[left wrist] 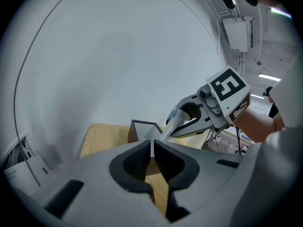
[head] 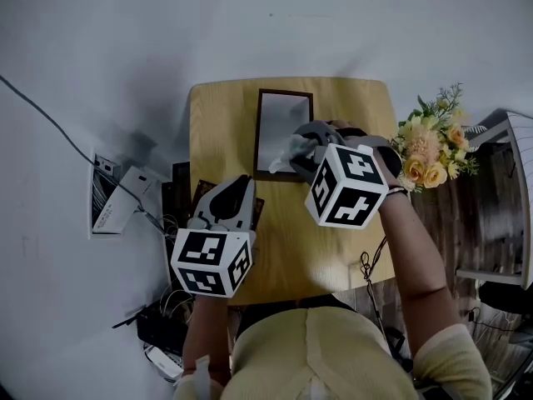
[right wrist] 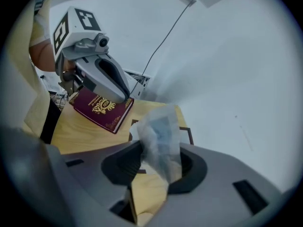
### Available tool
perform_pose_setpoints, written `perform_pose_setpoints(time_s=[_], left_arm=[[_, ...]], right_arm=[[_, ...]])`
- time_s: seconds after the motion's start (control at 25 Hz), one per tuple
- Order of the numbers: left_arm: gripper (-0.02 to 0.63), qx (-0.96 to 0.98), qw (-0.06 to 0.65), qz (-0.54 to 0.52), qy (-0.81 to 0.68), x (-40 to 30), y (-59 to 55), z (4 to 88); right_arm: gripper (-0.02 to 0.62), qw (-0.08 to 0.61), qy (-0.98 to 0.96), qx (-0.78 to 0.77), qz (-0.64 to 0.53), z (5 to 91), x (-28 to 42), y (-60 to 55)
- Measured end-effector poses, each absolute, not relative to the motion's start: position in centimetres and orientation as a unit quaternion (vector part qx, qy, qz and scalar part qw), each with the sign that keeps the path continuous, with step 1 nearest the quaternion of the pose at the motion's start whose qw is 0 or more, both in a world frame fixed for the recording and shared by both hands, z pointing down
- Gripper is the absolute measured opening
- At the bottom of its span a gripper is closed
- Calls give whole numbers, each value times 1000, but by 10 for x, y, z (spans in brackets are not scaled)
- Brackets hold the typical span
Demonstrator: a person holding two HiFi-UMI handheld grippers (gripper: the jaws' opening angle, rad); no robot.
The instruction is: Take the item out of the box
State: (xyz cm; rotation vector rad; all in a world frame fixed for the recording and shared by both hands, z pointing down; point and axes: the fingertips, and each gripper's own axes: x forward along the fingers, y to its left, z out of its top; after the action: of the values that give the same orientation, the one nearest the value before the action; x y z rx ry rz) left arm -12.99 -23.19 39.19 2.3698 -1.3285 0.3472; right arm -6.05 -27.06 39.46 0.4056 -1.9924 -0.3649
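Grey plain surroundings, small wooden table (head: 291,248), dark-rimmed box (head: 260,132) with a pale inside at the table's far middle.

Right gripper (head: 301,152) is over the box's near right corner, jaws clamped on a clear bag (right wrist: 160,136). One end of the bag is pinched between the pads and the rest sticks out past the tips towards the box. From the left gripper view it looks clear of the box rim, so the item reads as out, or all but out.

Left gripper (head: 241,182) is near left of the box, jaws together with nothing in them, pointing at a dark red passport (right wrist: 102,109) that lies on the table left of the box. Flowers (head: 429,152) are right of the box, off the table edge.

Handling, judged:
- **Weight and stiffness:** the bag looks very light and limp, thin crinkly film that will flop and sway.
- **Contents:** something pale bluish inside, cannot tell what.
- **Grip risk:** the film is likely slippery, so a pinch on loose film alone may creep.
- **Where to hold:** best across a sealed edge, or where the contents back the film, with a firm squeeze.
- **Fragility:** it doesn't look breakable, but the film could tear if it snags on the box rim.
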Motion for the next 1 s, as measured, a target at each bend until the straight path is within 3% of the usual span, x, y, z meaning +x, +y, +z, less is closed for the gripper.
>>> perform_pose_setpoints(time_s=[1.0], left_arm=[[37, 834, 172, 110, -513, -105, -156, 374]], right_arm=[[150, 322, -880, 338, -86, 356, -43, -202]])
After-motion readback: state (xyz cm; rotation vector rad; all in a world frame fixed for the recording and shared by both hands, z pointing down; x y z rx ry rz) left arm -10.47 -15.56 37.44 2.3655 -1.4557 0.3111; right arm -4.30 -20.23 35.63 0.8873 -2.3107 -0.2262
